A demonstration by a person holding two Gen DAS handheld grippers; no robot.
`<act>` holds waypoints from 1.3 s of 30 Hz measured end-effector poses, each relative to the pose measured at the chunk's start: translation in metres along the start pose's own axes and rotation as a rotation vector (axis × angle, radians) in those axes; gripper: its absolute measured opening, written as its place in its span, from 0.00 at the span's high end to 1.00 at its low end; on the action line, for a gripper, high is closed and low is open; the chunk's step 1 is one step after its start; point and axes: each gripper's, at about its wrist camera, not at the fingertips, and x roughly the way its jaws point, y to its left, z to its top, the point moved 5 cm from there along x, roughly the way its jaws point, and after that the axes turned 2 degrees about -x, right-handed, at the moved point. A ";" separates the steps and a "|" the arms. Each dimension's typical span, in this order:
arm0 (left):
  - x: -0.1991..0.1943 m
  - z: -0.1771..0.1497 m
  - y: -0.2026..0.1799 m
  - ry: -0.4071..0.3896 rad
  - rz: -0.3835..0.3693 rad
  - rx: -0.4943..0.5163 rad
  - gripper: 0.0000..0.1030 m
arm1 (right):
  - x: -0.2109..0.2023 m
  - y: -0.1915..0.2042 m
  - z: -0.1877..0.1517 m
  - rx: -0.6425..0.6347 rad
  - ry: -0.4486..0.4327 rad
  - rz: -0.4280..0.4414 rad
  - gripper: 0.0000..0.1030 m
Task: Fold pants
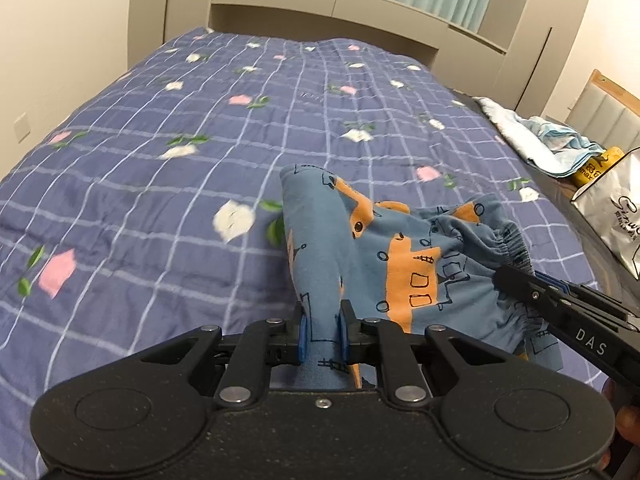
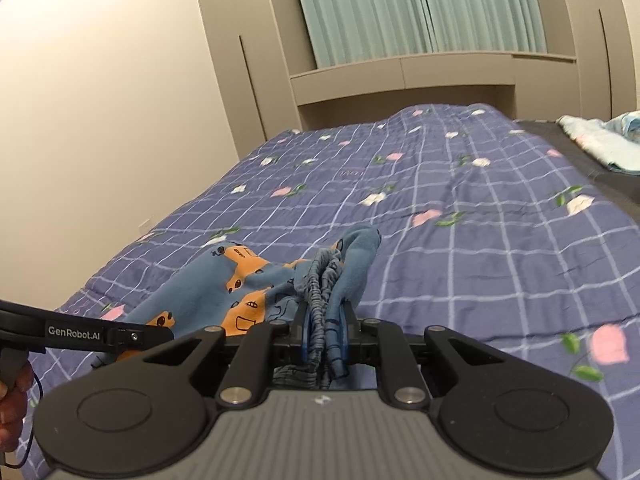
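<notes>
Blue children's pants [image 1: 384, 252] with orange printed shapes are held above the bed. My left gripper [image 1: 323, 332] is shut on a fold of the pants' fabric. My right gripper [image 2: 325, 330] is shut on the bunched elastic waistband [image 2: 320, 280]. In the left wrist view the right gripper [image 1: 520, 284] reaches in from the right and clamps the gathered waistband. In the right wrist view the pants [image 2: 208, 284] hang to the left, with the left gripper [image 2: 160, 334] at their lower left edge.
The bed has a blue checked quilt [image 1: 200, 128] with pink and white flowers. A light blue cloth pile [image 1: 532, 136], a yellow item [image 1: 600, 168] and a silver bag [image 1: 616, 212] lie at the right edge. A beige headboard unit [image 1: 320, 0] stands behind.
</notes>
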 end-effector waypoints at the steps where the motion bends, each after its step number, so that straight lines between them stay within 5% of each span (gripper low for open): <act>1: 0.003 0.005 -0.005 -0.005 -0.003 0.004 0.85 | 0.001 -0.005 0.005 -0.005 -0.009 -0.006 0.85; 10: 0.049 0.038 -0.047 -0.010 -0.045 0.039 0.84 | 0.022 -0.059 0.030 0.017 -0.028 -0.065 0.85; 27: 0.084 0.021 -0.051 0.067 -0.025 0.045 0.80 | 0.043 -0.099 -0.002 0.098 0.053 -0.102 0.78; 32: 0.071 0.023 -0.053 0.054 -0.002 0.048 0.65 | 0.032 -0.103 -0.003 0.112 0.047 -0.130 0.63; 39: 0.030 0.027 -0.066 -0.033 0.018 0.092 0.25 | -0.008 -0.092 0.009 0.093 -0.034 -0.136 0.35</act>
